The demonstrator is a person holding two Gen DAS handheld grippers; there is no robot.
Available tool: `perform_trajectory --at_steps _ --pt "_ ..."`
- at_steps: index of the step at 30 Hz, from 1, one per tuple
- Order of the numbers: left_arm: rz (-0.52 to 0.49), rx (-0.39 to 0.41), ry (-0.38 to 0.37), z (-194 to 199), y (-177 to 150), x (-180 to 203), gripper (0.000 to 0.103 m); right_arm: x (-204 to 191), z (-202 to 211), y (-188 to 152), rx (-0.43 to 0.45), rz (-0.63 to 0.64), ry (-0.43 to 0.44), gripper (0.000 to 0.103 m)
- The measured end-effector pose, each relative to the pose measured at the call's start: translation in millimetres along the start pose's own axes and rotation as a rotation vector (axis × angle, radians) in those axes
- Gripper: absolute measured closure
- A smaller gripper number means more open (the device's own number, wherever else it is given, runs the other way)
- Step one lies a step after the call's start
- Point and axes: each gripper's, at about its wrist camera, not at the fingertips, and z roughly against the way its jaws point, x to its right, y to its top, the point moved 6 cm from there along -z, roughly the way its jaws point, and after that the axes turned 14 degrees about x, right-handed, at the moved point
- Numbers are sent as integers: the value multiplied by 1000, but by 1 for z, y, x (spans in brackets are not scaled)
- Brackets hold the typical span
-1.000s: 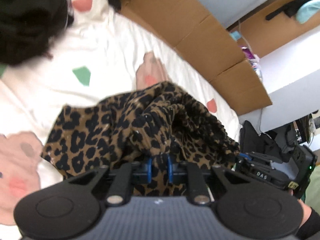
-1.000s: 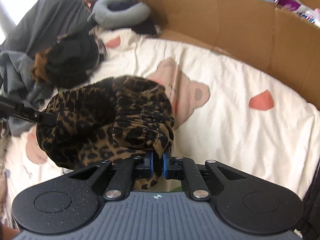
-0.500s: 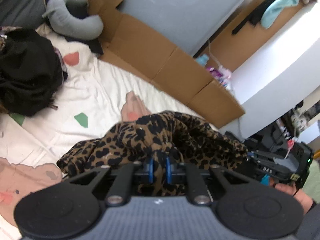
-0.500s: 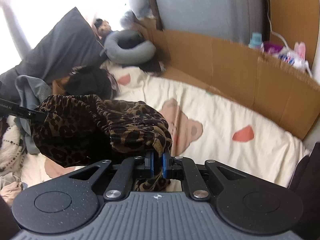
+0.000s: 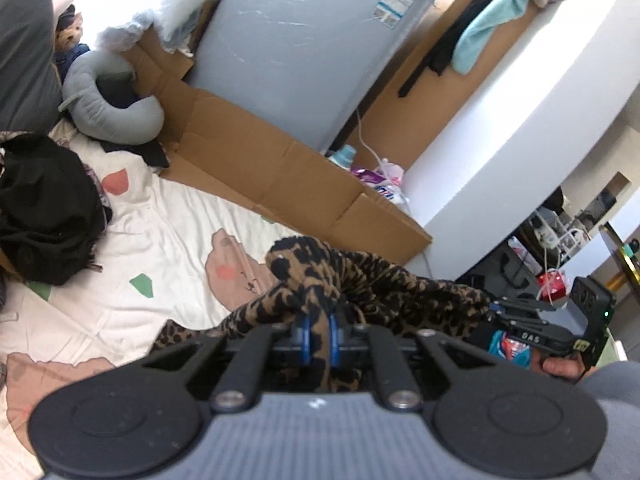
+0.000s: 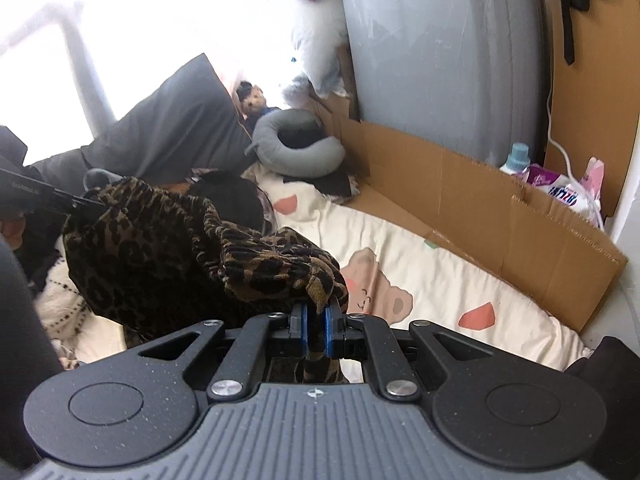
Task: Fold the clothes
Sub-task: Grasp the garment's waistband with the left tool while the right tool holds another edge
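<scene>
Jaws on both sides are clamped down on the same leopard-print garment (image 5: 360,280), so that's the whole story here. Left gripper (image 5: 318,340) has a bunched edge pinched between its blue pads, and its jaws have just been closing a bit tighter on the cloth. Right gripper (image 6: 316,330) is pinching another gathered bit of the same piece.

What matters for the next move: the garment hangs in the air above the bed (image 6: 440,288), strung between the two grippers, with its long axis running straight from one pinch to the other. It's still pretty scrunched and sagging in the middle. From the left wrist view the other gripper sits off to the right, fabric stretching toward it. Both hands look equally close to it, since each holds an end.

My guess is it needs spreading flat on the bedsheet before any fold.

Container-wise, only the flattened cardboard (image 5: 248,160) walling the bed edge, with a detergent bottle (image 6: 516,158) and a plastic packet behind it.
</scene>
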Motion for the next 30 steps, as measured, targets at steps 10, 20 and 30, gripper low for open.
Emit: perform_trajectory --at_steps 10,20,30 --pt "-14 -23 -79 18 -3 26 94 -9 61 16 5 28 13 97" --pt "-22 -82 -109 1 -18 22 94 11 69 0 -20 -55 -12 97" --pt "-8 -168 -34 -52 -40 -25 94 40 10 -38 -93 -102 -30 97"
